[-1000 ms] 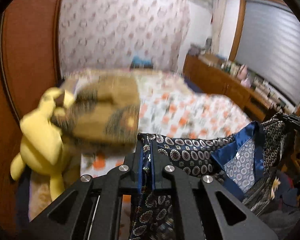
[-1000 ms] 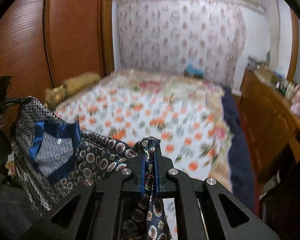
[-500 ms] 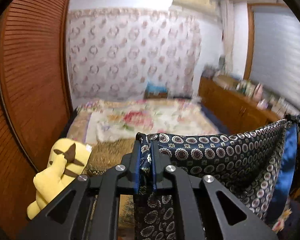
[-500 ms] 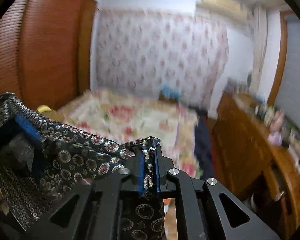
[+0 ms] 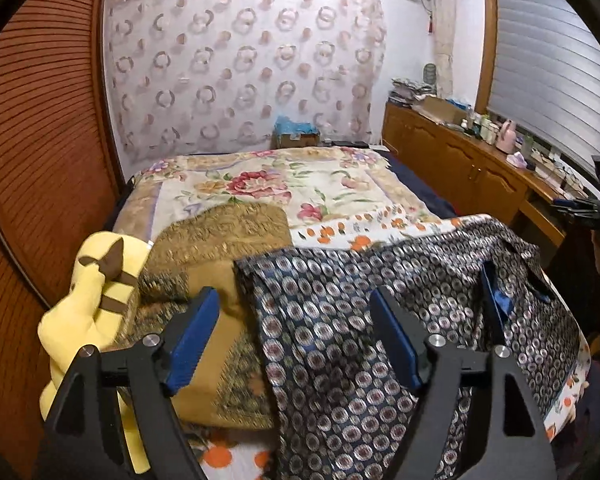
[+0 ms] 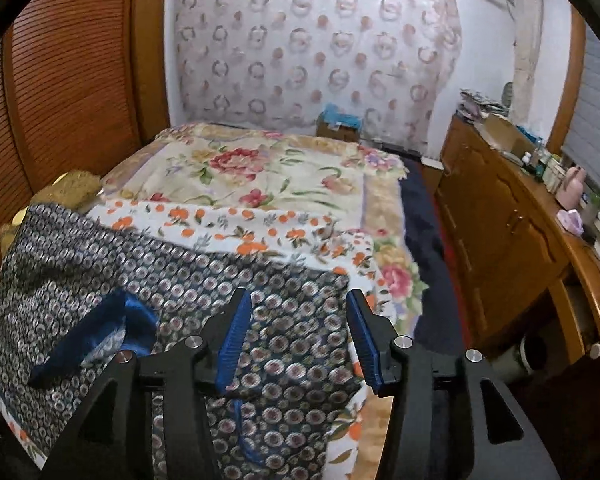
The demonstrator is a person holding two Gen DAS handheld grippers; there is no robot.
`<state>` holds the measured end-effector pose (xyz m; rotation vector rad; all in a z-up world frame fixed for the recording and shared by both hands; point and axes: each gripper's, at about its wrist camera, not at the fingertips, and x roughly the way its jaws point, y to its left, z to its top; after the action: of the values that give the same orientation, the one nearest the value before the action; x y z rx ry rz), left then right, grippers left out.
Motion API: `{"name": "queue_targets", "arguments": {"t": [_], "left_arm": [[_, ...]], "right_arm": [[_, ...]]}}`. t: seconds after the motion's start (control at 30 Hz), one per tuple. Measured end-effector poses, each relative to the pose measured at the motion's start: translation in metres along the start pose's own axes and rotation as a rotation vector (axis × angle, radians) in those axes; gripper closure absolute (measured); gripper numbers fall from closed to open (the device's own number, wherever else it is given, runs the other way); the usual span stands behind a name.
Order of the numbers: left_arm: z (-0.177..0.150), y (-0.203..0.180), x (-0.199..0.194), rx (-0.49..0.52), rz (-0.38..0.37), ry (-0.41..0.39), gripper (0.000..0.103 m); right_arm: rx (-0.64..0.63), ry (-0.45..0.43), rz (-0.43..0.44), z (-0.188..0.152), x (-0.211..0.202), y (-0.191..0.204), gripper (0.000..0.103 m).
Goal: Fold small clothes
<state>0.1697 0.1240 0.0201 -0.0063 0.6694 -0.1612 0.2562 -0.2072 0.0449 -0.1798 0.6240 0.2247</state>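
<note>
Left gripper (image 5: 294,334) angled downward, jaws opening wide, nothing pressed between the blue pads. Right gripper (image 6: 298,330) tilted downward too, jaws opening, pads clear.

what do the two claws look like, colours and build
Both match. The left claw and right claw each have two matte black arms with triangular cut-outs and round silver bolt heads at the joints. The fingers carry ribbed blue pads on their inner faces. No cables, markings or sleeves show in either wrist view.

Dark circle-patterned garment (image 5: 340,320) spread flat on bed (image 5: 260,184)
</note>
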Motion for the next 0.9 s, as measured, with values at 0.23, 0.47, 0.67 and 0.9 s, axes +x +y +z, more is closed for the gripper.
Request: {"name": "queue_targets", "arguments": {"t": [0.23,0.47,0.67,0.9], "left_arm": [[-0.049,-0.029,0.002,0.027,0.024,0.038,0.025],[-0.095,-0.046,0.017,-0.011,0.005,0.086,0.025],[-0.116,-0.060,0.023,-0.001,-0.003,0.123,0.025],[-0.130,-0.065,0.032,0.031,0.026,0.168,0.025]], "right_arm": [[-0.007,0.010,0.070,-0.014,0.007,0.004,0.047],[-0.014,0.052,0.181,-0.022,0.040,0.030,0.047],[-0.057,0.080,0.239,-0.022,0.061,0.058,0.047],[-0.064,0.112,0.245,-0.014,0.077,0.064,0.047]]}}
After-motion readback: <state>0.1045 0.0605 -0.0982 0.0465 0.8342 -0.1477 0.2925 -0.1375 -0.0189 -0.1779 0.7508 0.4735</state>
